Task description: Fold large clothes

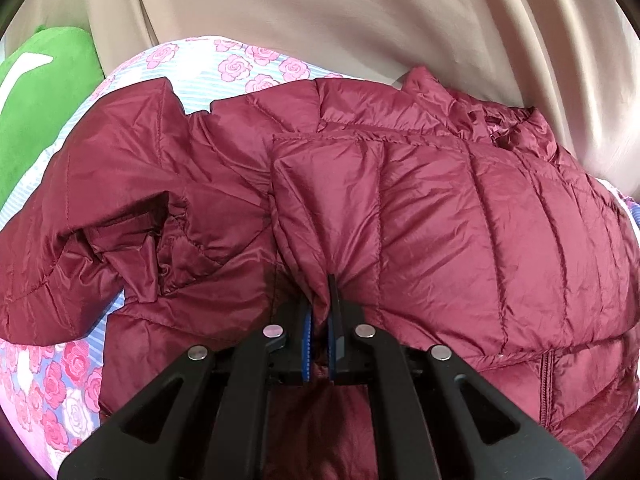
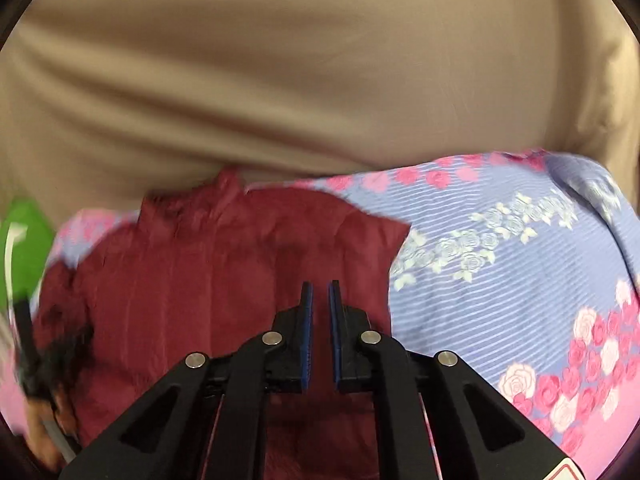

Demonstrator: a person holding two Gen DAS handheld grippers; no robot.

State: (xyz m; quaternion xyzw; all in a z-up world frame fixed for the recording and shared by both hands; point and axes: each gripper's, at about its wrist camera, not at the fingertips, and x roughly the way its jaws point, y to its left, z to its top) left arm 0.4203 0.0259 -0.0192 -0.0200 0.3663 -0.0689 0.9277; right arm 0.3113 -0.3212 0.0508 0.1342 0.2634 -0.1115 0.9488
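My left hand-held gripper [image 1: 320,300] pinches a gathered fold of the maroon down jacket [image 1: 460,220], which lies spread on the floral bedsheet [image 1: 240,68]. My right hand-held gripper [image 2: 320,300] hangs above the jacket, pads narrowly parted, holding nothing. Judgement: carry the pinched panel flat across, align edges, and keep the loose sleeve [image 1: 100,184] from bunching underneath.

Soft daylight; right view motion-blurred.
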